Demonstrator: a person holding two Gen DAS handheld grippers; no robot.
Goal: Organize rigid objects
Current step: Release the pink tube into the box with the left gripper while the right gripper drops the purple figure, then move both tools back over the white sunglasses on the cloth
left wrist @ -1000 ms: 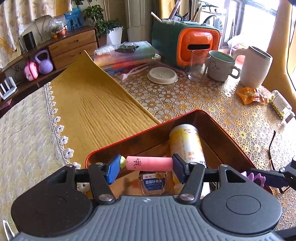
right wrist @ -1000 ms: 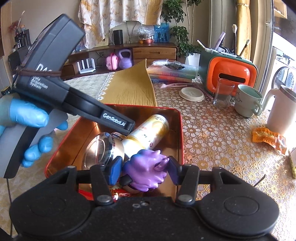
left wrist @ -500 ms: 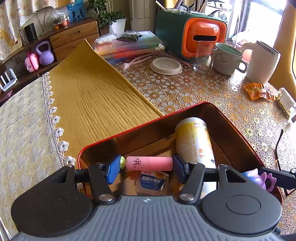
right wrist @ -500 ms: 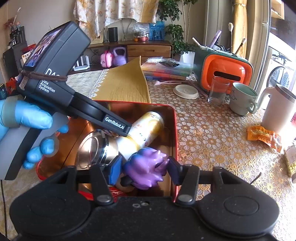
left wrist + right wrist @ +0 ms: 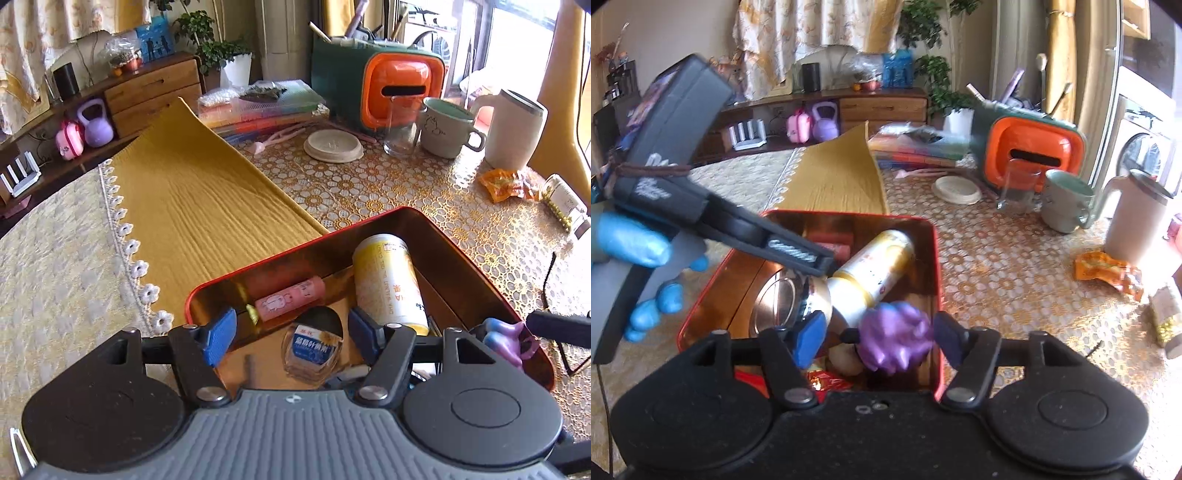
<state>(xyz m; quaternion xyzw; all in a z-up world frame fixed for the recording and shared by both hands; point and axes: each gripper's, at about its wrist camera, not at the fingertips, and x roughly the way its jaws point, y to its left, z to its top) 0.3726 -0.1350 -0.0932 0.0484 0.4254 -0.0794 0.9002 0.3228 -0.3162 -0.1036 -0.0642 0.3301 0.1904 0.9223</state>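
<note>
Sunlit and crowded, the table wears a clear gold-flowered lace cover with a mustard cloth laid along one side; an orange and green box, a drinking glass, a green-lined mug and a cream jug stand at its far end, and an orange snack wrapper lies near the jug.

Close to the cameras sits a red tin with a golden inside. A yellow can lies on its side in it, and a small jar with a blue label lies beside the can's near end.

The left gripper tilts steeply down over the tin's near corner. Its jaws have just been opening, and they stand apart with nothing pressed between the blue pads. The pink tube with a rabbit drawing lies free beyond them, against the tin's left wall. In the right wrist view, a hand in a blue glove grips this tool's handle from the left, the tool body slanting down into the tin.

The right gripper angles down at the tin's other near corner. Its jaws have also just been opening. The purple toy is between the pads, with a clear gap to the left pad; the right pad sits very near it, and contact there cannot be told because of blur.
</note>
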